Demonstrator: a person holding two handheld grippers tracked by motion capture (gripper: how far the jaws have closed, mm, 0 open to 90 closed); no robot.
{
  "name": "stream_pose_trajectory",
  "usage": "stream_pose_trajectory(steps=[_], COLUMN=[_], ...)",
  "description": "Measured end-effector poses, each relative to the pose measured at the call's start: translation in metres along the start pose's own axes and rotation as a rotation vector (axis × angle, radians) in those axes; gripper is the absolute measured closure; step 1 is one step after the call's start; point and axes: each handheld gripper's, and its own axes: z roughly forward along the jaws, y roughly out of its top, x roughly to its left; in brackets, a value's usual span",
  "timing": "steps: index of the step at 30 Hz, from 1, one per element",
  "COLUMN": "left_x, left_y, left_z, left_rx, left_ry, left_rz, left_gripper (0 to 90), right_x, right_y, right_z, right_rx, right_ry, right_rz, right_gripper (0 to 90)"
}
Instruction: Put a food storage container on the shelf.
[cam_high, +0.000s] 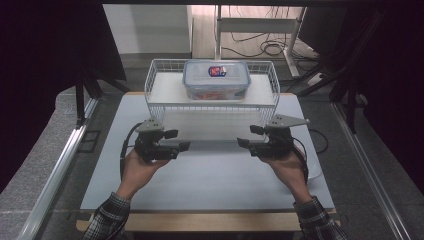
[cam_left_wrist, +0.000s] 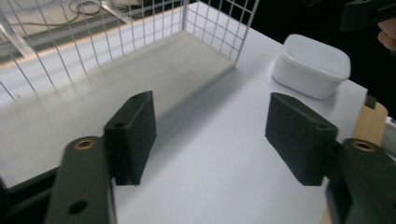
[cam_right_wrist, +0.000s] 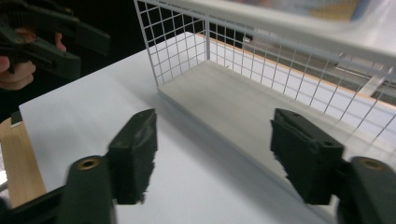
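A clear lidded food box (cam_high: 216, 79) with a blue rim and a red-and-blue label stands on the top shelf of a white wire rack (cam_high: 159, 85). In front of the rack a person holds my two grippers just above the white tabletop (cam_high: 210, 175), with their jaws pointing toward each other. My left gripper (cam_high: 179, 140) (cam_left_wrist: 212, 112) is open with bare table between its pads. My right gripper (cam_high: 248, 136) (cam_right_wrist: 215, 123) is open too, with nothing between its pads. Each gripper view looks across the rack's lower shelf (cam_left_wrist: 154, 70) (cam_right_wrist: 243, 102).
A white tub (cam_left_wrist: 310, 65) sits on the table's right side, near the right hand. Wooden table edges (cam_right_wrist: 21, 158) border the white top. Cables and desk legs lie on the floor behind the rack. Metal rails run along both sides.
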Motion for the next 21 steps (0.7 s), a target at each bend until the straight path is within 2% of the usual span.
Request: stream_pose_trajectory(steps=[4,7,10,13,15,18,21], left_x=[-0.004,-0.007,-0.008,-0.009,-0.010,-0.012,-0.016], left_y=[-0.018,-0.035,-0.056,-0.073,-0.081,-0.092,-0.100], left_z=[-0.001,-0.001,0.001,0.001,0.000,-0.001,-0.001], left_rx=[0.024,0.035,0.062,0.083,0.086,0.068,0.073], left_ry=[0.028,0.017,0.005,0.027,0.048,0.074,0.082], left_rz=[0.007,0.025,-0.001,-0.031,-0.031,-0.017,0.019], left_gripper=[20.8,14.7,7.3,4.9,2.9,2.3,1.7], right_x=[0.002,0.004,0.009,0.014,0.018,0.025,0.032], right_y=[-0.018,-0.026,-0.038,-0.050,-0.058,-0.069,-0.078], right_z=[-0.005,-0.008,-0.006,-0.003,-0.001,-0.001,-0.001], right_rx=[-0.011,-0.028,-0.026,-0.028,-0.020,-0.014,-0.004], right_ry=[-0.010,-0.014,0.002,0.045,0.063,0.059,0.049], right_rz=[0.006,0.002,0.028,0.058,0.073,0.070,0.054], right_gripper=[18.5,12.3,8.5,6.3,5.5,5.0,5.1])
